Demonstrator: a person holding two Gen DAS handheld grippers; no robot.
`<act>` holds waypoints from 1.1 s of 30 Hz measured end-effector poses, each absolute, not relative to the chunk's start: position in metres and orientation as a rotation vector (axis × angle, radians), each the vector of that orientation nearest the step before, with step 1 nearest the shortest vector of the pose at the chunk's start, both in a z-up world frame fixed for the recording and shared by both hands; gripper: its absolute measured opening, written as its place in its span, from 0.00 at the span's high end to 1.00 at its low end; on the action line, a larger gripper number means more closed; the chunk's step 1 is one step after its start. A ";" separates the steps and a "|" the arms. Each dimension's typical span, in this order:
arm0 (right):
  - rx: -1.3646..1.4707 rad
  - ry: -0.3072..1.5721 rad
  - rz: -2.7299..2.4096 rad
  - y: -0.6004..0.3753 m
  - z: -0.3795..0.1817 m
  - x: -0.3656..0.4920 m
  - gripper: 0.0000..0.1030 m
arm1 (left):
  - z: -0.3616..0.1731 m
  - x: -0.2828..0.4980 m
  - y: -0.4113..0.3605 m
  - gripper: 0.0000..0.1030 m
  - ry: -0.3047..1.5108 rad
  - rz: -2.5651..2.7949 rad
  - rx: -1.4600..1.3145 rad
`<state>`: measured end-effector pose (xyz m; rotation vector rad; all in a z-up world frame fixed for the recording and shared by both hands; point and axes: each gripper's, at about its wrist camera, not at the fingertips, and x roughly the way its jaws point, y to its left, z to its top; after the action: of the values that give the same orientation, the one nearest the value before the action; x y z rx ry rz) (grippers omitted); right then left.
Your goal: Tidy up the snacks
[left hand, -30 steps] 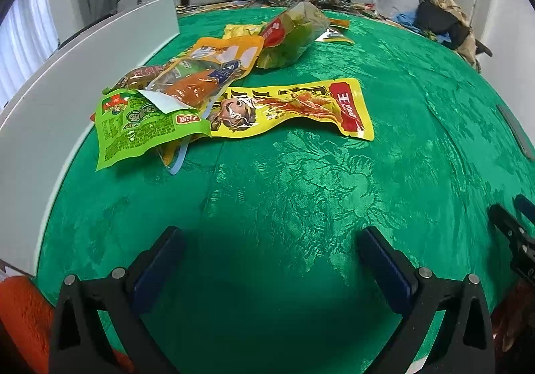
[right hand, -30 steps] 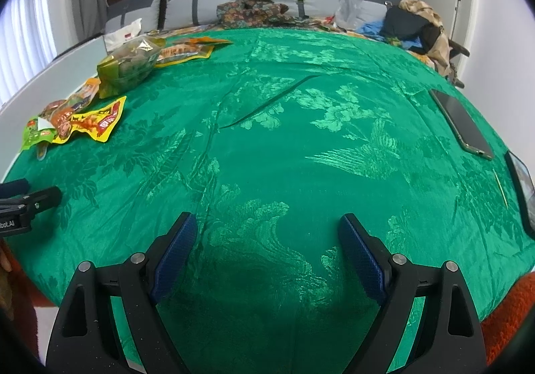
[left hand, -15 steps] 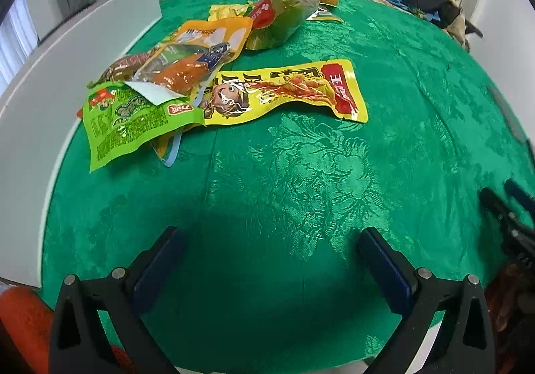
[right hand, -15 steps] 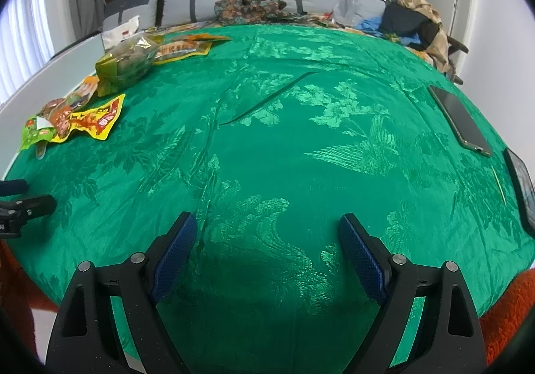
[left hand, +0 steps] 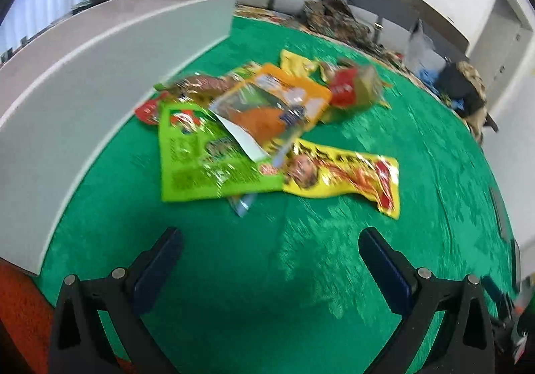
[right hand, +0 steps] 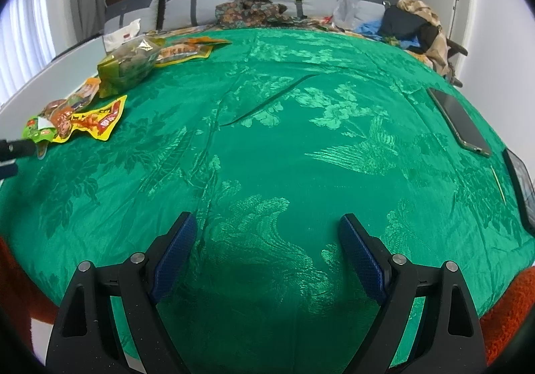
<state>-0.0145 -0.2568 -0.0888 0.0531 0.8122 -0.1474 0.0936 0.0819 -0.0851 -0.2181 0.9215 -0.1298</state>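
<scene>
We held our left gripper (left hand: 267,260) spread and empty; the snack pile (left hand: 254,126) lay just ahead of its jaws, its yellow packet (left hand: 347,173) running crosswise ahead-right. Our right gripper (right hand: 267,250), also spread, sat far off.

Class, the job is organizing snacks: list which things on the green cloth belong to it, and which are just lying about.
Belong: green packet, orange packet, yellow packet, bulging olive bag.

Lying about: dark phone, heap of clothes, clear plastic bag.
</scene>
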 end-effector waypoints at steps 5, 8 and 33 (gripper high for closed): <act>0.048 0.811 -0.136 -0.257 -0.089 -0.014 0.13 | -0.087 0.101 0.085 0.00 0.933 -0.108 -0.222; 0.047 0.812 -0.134 -0.258 -0.088 -0.014 0.13 | -0.087 0.106 0.089 0.00 0.947 -0.103 -0.219; 0.037 0.837 -0.098 -0.258 -0.088 -0.013 0.13 | -0.103 0.184 0.004 0.00 1.048 -0.276 0.021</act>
<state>-0.0134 -0.2577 -0.0878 0.0373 0.8365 -0.0978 0.1844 0.0036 -0.1026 0.0209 1.0479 -0.2763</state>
